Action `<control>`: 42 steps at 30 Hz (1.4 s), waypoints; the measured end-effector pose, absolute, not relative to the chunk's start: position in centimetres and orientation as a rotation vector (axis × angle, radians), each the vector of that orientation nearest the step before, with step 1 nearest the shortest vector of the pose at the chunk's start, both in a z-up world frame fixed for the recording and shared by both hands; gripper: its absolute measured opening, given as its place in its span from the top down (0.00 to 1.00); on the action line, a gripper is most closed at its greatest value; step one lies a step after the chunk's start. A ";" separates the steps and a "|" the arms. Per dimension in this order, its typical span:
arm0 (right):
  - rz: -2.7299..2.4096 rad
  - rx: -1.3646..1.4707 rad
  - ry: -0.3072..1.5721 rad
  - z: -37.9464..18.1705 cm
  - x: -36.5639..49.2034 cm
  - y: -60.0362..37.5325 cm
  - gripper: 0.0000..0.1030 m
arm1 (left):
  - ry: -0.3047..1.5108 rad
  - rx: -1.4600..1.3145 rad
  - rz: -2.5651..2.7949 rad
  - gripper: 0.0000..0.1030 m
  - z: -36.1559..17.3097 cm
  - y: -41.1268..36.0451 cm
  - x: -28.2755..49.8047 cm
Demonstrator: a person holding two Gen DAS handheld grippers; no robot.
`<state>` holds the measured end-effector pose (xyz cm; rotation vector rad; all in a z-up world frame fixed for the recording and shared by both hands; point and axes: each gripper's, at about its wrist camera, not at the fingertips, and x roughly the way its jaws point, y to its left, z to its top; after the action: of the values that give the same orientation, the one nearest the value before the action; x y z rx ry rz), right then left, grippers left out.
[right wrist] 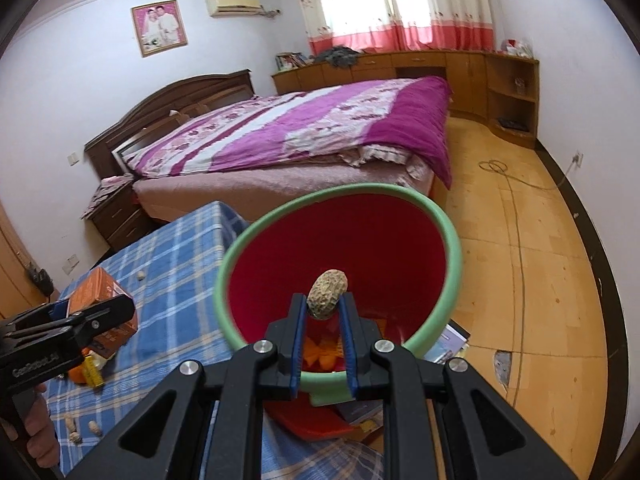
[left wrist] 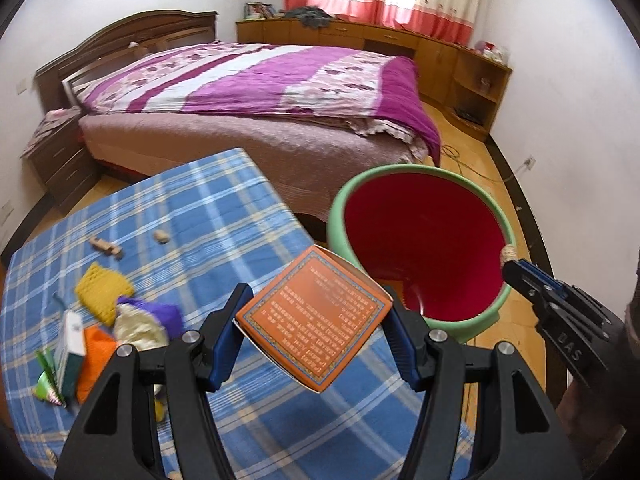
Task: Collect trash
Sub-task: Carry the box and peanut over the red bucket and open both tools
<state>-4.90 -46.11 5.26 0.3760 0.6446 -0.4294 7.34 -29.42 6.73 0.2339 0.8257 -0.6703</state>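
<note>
Still on surface, far left: green carton, orange wrapper, yellow foam net, purple scrap, wood bits, loose peanuts – bulk of trash uncollected

Left hand-held gripper clamped on orange box, raised near bin, not yet over it

Right hand-held gripper pinches peanut above bin mouth; orange peel already inside

Judgement: early stage, two drops pending

Purple-quilted bed, framed photo
</note>
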 end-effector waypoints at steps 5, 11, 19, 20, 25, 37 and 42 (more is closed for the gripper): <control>-0.451 0.389 0.661 4.4 -4.5 -47.8 0.82 | 0.834 0.257 -0.697 0.37 6.2 -31.7 7.7; -0.464 0.390 0.674 3.6 -4.1 -49.1 0.82 | 0.828 0.279 -0.726 0.37 5.6 -34.0 8.2; -0.464 0.393 0.686 2.7 -3.6 -50.0 0.81 | 0.853 0.293 -0.741 0.37 4.2 -36.1 9.5; -0.465 0.392 0.687 2.6 -3.6 -50.0 0.81 | 0.855 0.295 -0.742 0.37 4.0 -36.3 9.6; -0.462 0.376 0.693 2.4 -3.4 -49.9 0.81 | 0.868 0.294 -0.747 0.37 3.5 -37.0 10.2; -0.446 0.408 0.696 2.1 -3.6 -50.2 0.69 | 0.868 0.278 -0.778 0.34 3.3 -38.2 10.9; -0.449 0.421 0.696 2.1 -3.8 -50.3 0.62 | 0.846 0.271 -0.772 0.27 3.7 -38.2 10.9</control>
<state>-3.83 -50.26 2.15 0.4205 0.6955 -0.4489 10.90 -38.22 3.72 0.2711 0.8464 -0.7724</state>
